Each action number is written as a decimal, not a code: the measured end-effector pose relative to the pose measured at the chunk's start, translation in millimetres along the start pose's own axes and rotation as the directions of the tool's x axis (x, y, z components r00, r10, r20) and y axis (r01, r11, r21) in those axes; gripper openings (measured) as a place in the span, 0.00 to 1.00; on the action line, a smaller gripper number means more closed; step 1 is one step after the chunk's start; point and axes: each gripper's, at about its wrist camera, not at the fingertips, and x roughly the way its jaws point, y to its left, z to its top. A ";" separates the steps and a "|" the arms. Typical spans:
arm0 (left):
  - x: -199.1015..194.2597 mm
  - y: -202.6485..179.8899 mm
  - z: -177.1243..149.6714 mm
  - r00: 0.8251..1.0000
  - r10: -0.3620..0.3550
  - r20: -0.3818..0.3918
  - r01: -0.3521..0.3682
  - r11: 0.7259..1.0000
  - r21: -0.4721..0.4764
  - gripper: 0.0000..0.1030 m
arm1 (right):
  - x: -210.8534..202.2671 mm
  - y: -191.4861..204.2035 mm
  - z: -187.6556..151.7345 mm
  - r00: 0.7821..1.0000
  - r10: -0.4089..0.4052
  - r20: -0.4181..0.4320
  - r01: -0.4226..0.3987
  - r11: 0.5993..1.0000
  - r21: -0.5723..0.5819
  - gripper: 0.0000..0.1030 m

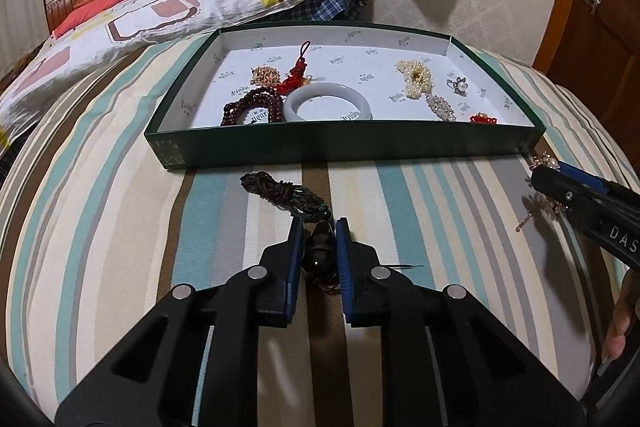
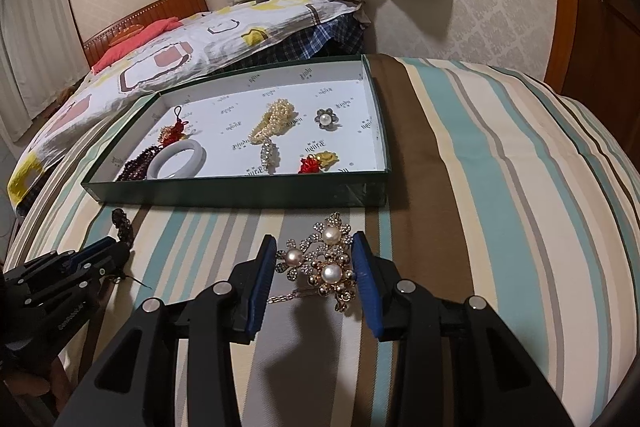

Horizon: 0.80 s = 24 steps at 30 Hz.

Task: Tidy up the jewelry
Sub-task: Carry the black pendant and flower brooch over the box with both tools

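In the left wrist view, the left claw (image 1: 319, 247) is pinched narrow around a dark bead pendant (image 1: 319, 251) lying on the striped bed (image 1: 120, 227), its pads pressing on the bead's sides, while the pendant's dark braided cord (image 1: 280, 193) trails ahead toward the near wall of the green box (image 1: 344, 145). That shallow box sits toward the far side of the bed and already holds a pale bangle (image 1: 328, 103), a dark red bead string (image 1: 256, 107), a red tassel charm (image 1: 294, 75), a pearl cluster (image 1: 416, 77), a pearl ring (image 1: 460, 83) and a small red ornament (image 1: 483, 118). At the right edge of this view the right claw (image 1: 550, 187) shows with gold pieces hanging from it. In the right wrist view, the right claw (image 2: 315, 267) stands partly closed on a gold pearl brooch (image 2: 326, 263), held just above the bed in front of the box's near right corner; the box (image 2: 240, 193) lies ahead and to the left. The left claw (image 2: 108, 253) appears low at the left edge. Judging by this, most pieces are sorted into the box, and these two gripped items look like the last ones left outside it, both yet to be carried over the rim and released.
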 end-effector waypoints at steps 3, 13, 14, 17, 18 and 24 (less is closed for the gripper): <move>-6.3 -0.2 2.7 1.000 -0.004 0.021 0.004 1.000 -0.001 0.16 | -4.1 2.2 1.4 1.000 0.005 0.014 -0.005 1.000 -0.003 0.38; -43.8 1.0 29.4 0.990 -0.025 0.141 0.027 1.000 -0.012 0.16 | -28.4 11.8 20.9 0.995 0.032 0.094 -0.030 0.999 -0.018 0.38; -47.9 0.8 33.5 0.987 -0.028 0.155 0.030 0.999 -0.012 0.16 | -31.1 12.9 24.0 0.994 0.035 0.105 -0.033 0.999 -0.020 0.38; -60.7 0.0 50.9 0.977 -0.037 0.209 0.039 0.999 -0.005 0.16 | -35.9 16.0 34.6 0.990 0.044 0.134 -0.040 0.999 -0.030 0.38; -63.3 -0.5 55.9 0.974 -0.039 0.222 0.041 0.999 -0.003 0.16 | -36.4 17.5 39.2 0.989 0.046 0.143 -0.041 0.999 -0.036 0.38; -65.8 -3.2 95.4 0.955 -0.047 0.294 0.049 0.999 0.001 0.16 | -31.0 24.8 71.2 0.977 0.062 0.203 -0.050 0.997 -0.064 0.38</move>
